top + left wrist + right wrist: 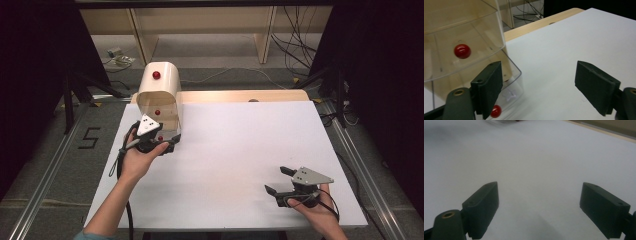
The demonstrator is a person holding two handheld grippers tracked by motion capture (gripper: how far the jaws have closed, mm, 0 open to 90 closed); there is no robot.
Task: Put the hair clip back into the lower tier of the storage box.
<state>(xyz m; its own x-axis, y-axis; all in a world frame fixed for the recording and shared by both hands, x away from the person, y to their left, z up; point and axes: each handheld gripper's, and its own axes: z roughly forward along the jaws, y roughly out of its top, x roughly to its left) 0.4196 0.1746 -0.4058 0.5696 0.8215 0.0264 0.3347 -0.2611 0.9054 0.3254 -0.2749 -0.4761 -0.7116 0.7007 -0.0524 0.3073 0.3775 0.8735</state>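
Two claws in the high view: left claw (pixel 167 145) spread beside the drawer cabinet (pixel 159 92) at the white surface's (pixel 240 150) far-left corner; right claw (pixel 278 181) spread, well apart. Left gripper view: clear drawer (pixel 511 75) pulled out; stiff, light, slick plastic, so take its red knob (pixel 495 111). Right gripper view: jaws wide over bare surface.

text: "5" | where: marked in black on the grey floor (pixel 70 150), left of the table (pixel 240 150)
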